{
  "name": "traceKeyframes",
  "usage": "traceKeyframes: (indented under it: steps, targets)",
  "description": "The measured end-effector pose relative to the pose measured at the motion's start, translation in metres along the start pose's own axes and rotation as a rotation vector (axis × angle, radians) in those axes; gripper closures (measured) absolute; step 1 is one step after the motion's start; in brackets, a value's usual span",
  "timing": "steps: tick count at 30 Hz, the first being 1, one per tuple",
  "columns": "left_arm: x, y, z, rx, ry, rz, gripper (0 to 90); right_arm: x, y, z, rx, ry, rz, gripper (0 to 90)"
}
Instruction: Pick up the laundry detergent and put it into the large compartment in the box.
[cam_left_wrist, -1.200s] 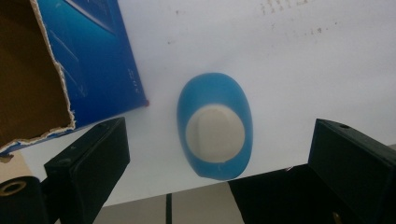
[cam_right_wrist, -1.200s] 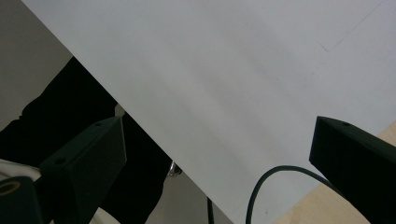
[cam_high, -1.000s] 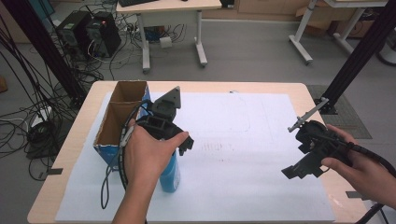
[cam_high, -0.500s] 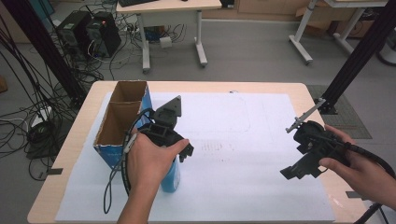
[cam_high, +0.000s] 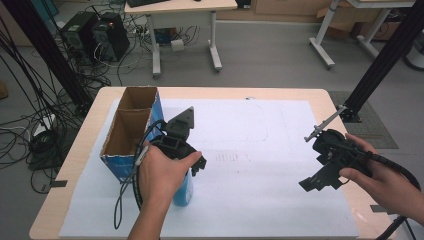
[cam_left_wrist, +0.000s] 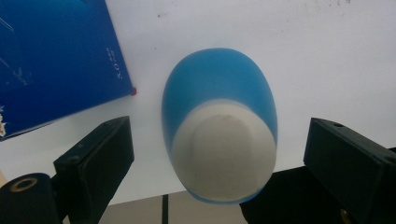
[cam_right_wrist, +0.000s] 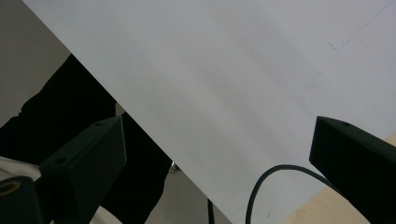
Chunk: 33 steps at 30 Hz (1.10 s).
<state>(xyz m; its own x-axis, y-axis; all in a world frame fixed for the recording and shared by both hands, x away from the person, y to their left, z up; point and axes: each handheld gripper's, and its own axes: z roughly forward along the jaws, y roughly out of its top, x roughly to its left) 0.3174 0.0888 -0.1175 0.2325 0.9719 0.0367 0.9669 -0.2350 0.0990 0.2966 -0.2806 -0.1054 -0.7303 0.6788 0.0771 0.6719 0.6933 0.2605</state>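
Nearest the person, the left claw (cam_high: 197, 165) hangs over one blue bottle (cam_left_wrist: 219, 126) standing on the white sheet (cam_high: 260, 165), jaws spread either side and not touching it. This looks like the approach to a grasp; next it should lower and close squarely. The right claw (cam_high: 320, 177), also spread, holds nothing near the desk (cam_high: 300, 92) edge. Farther off stands one two-compartment cardboard box (cam_high: 127, 132), just beside the bottle.

My two grippers, left gripper (cam_high: 196, 165) and right gripper (cam_high: 320, 182), are black with blocky jaws. The left one carries a grey three-cornered plate (cam_high: 184, 119). Black cables trail from both.
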Motion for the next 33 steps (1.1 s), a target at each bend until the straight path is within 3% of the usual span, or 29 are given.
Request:
traceKeyframes:
  steps: [8, 17, 20, 33]
  targets:
    - [-0.003, 0.002, 0.005, 0.0, 0.004, 0.004, 13.9, -0.001, 0.001, 0.001, 0.001, 0.001, -0.003, 3.9]
    - [-0.004, 0.004, 0.01, 0.015, 0.005, 0.014, 24.9, -0.003, 0.001, 0.002, -0.002, 0.002, -0.002, 3.8]
    - [-0.005, 0.001, 0.011, -0.005, 0.019, 0.011, 35.5, -0.003, 0.002, 0.002, -0.001, 0.003, 0.002, 3.8]
    - [-0.007, -0.003, 0.01, -0.02, 0.028, 0.025, 36.4, -0.003, 0.004, 0.003, 0.004, 0.006, 0.0, 3.8]
